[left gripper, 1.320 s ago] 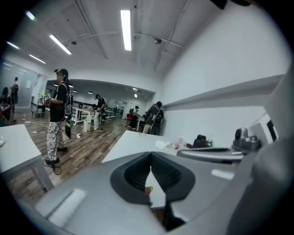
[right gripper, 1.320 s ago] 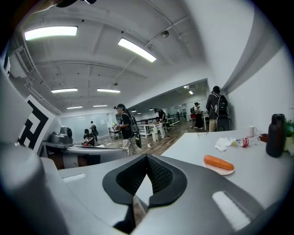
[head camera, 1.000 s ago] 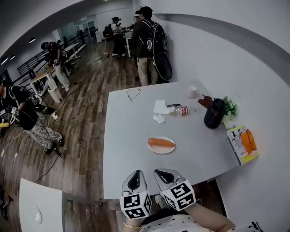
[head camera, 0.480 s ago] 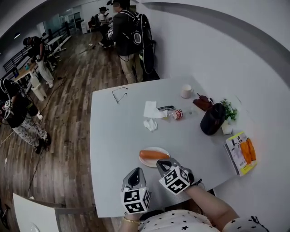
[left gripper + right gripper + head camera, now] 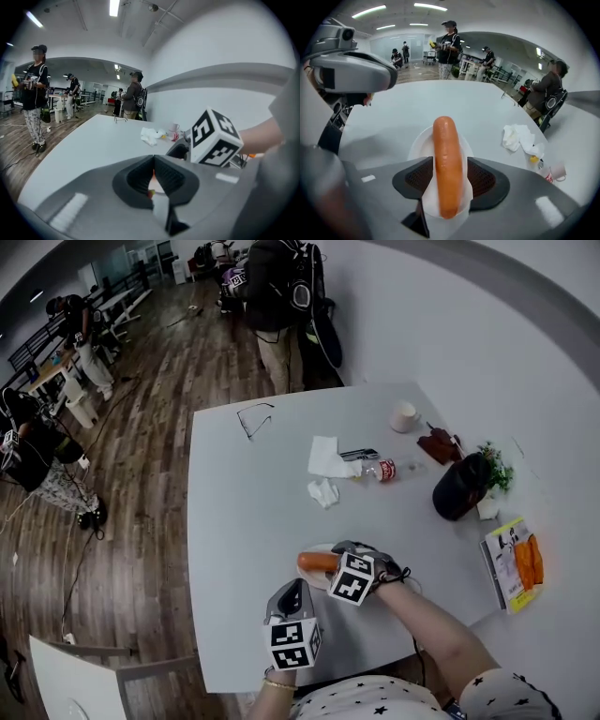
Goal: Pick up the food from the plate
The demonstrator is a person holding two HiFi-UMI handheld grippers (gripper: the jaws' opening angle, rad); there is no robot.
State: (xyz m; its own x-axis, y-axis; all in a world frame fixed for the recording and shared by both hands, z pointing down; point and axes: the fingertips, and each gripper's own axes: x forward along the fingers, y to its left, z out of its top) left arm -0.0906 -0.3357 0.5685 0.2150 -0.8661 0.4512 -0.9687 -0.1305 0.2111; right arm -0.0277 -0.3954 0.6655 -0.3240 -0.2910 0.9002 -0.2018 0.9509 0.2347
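An orange sausage [image 5: 316, 562] lies on a small white plate [image 5: 317, 577] near the front of the white table [image 5: 244, 512]. My right gripper [image 5: 343, 550] is down at the plate. In the right gripper view the sausage [image 5: 447, 159] runs lengthwise between its jaws, over the plate [image 5: 419, 144]. The right gripper [image 5: 447, 174] is opening, and a sliver of white plate shows between the sausage and the right pad. My left gripper [image 5: 292, 595] hovers shut just left of and nearer than the plate. In its own view the left gripper [image 5: 153, 161] holds nothing.
Farther back on the table lie a flat napkin [image 5: 328, 457], a crumpled tissue [image 5: 324, 491], a small bottle [image 5: 379, 469], a cup [image 5: 404, 415] and glasses [image 5: 253, 418]. A black bag [image 5: 461, 487], a plant [image 5: 496, 468] and a yellow book [image 5: 514, 562] stand right. People [image 5: 281, 296] stand beyond.
My right gripper has moved forward from the table's near edge to the plate and now straddles the sausage with its jaws apart. The left gripper stayed near the front edge.
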